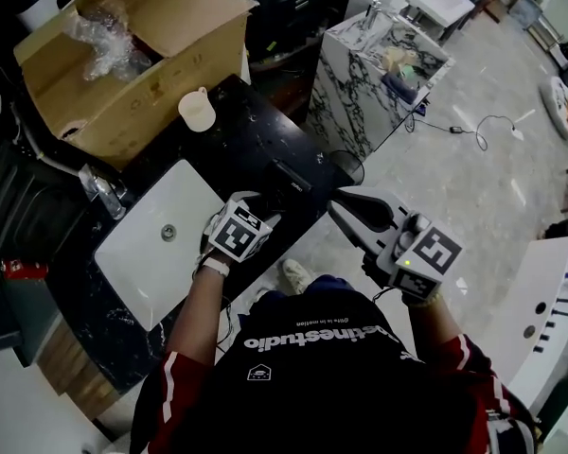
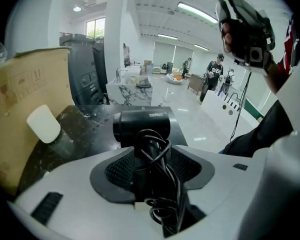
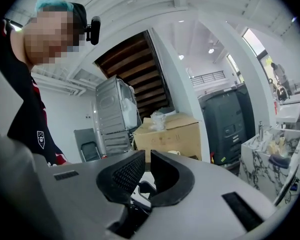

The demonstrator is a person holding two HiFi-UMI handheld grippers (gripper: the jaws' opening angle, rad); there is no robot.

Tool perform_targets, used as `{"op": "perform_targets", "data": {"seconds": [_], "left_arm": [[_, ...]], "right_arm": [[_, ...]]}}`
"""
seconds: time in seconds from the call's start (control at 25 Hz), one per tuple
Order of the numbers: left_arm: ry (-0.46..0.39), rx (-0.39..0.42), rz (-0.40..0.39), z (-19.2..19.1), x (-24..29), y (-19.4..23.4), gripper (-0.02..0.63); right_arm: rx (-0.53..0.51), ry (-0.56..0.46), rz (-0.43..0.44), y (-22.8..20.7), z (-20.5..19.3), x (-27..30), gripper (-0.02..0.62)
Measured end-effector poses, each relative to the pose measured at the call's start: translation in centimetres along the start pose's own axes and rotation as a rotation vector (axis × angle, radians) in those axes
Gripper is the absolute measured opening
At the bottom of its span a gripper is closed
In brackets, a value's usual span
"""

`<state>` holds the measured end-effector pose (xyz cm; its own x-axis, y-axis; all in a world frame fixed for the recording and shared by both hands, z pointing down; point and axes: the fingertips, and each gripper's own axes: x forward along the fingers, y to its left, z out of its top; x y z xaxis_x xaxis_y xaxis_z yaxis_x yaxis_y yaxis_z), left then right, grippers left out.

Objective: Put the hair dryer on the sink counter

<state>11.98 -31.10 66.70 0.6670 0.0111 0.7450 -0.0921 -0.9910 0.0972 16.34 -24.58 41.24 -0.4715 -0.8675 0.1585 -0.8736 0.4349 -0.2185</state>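
Note:
The black hair dryer (image 1: 289,176) lies on the black marble sink counter (image 1: 256,130), to the right of the white basin (image 1: 161,244). In the left gripper view the hair dryer (image 2: 141,126) points away, and its handle, wrapped in its cord, stands between the jaws. My left gripper (image 1: 268,203) (image 2: 151,156) is open, with a gap showing between each pad and the handle. My right gripper (image 1: 334,206) (image 3: 147,156) hangs off the counter's front edge over the floor, shut with nothing in it.
A white cup (image 1: 196,110) (image 2: 43,124) stands on the counter beside a large open cardboard box (image 1: 123,55). A faucet (image 1: 104,192) sits left of the basin. A marble-patterned cabinet (image 1: 379,64) stands beyond the counter's far end.

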Motion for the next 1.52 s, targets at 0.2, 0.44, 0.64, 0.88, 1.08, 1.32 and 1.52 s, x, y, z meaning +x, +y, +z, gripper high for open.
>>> {"op": "perform_targets", "data": {"seconds": [0.2, 0.44, 0.64, 0.88, 1.08, 1.32, 1.52], "left_arm": [[-0.220, -0.060, 0.147, 3.5, -9.1, 2.3, 0.209], [-0.585, -0.197, 0.485, 2.0, -24.4, 5.2, 0.064], [-0.855, -0.255, 0.785, -2.7, -37.2, 2.9, 0.015], [-0.931, -0.329, 1.008, -7.1, -44.3, -0.4, 0.015], [-0.953, -0.350, 1.040, -7.6, -45.3, -0.6, 0.015], [-1.012, -0.349, 1.013, -6.1, -45.7, -0.4, 0.015], [-1.016, -0.325, 0.974, -4.4, -45.0, -0.1, 0.015]], "right_arm": [[-0.035, 0.010, 0.123, 2.3, 1.3, 3.5, 0.049], [-0.084, -0.051, 0.342, 8.7, 3.4, 9.9, 0.049], [-0.120, -0.134, 0.491, 15.1, 5.2, 13.9, 0.048], [-0.173, -0.178, 0.573, 19.9, 6.0, 16.3, 0.037], [-0.170, -0.169, 0.586, 20.4, 5.8, 16.4, 0.037], [-0.160, -0.181, 0.558, 19.3, 6.2, 15.2, 0.037], [-0.149, -0.190, 0.527, 17.9, 6.6, 14.5, 0.037]]}}
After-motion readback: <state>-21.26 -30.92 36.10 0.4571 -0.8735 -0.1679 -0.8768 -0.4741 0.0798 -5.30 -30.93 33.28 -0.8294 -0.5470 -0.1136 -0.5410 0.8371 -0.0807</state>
